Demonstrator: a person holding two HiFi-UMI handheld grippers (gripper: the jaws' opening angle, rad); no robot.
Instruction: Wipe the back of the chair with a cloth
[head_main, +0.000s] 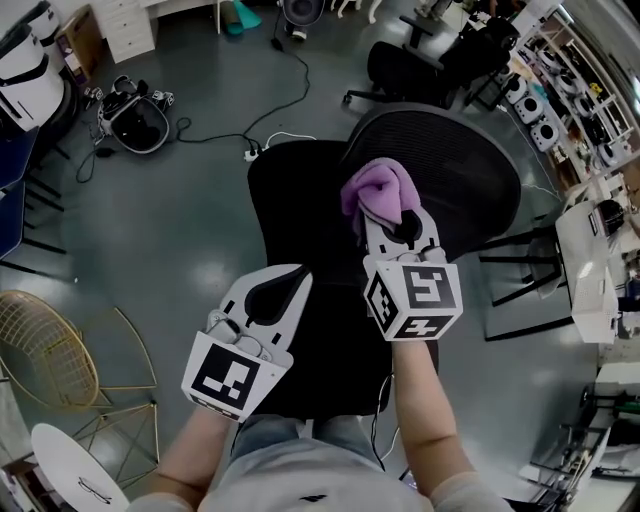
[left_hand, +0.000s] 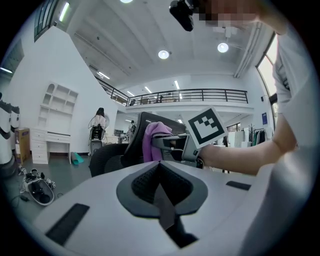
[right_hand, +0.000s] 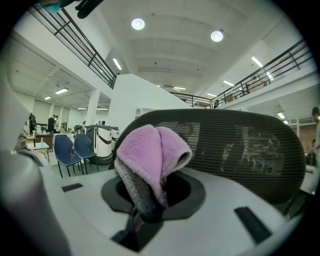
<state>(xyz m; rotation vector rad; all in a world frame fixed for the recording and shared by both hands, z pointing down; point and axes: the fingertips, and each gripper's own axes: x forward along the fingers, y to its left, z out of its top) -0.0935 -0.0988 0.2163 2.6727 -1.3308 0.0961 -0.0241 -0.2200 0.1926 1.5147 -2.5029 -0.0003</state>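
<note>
The near part of the chair (head_main: 300, 200) is hidden under the person's arms, and its legs cannot be seen. The left gripper (head_main: 297, 276) is over the seat, jaws shut tight with nothing in them. The right gripper (head_main: 393, 226) pinches a cloth (head_main: 378, 190), which covers its tips. The cloth is pink, fluffy and bunched up. It is just in front of the chair's black net back (head_main: 460, 160); I cannot tell if it touches. Left of the chair stands a gold wire chair (head_main: 45, 355). Beyond the chair a black cord (head_main: 306, 75) lies on the grey floor (head_main: 180, 220).
</note>
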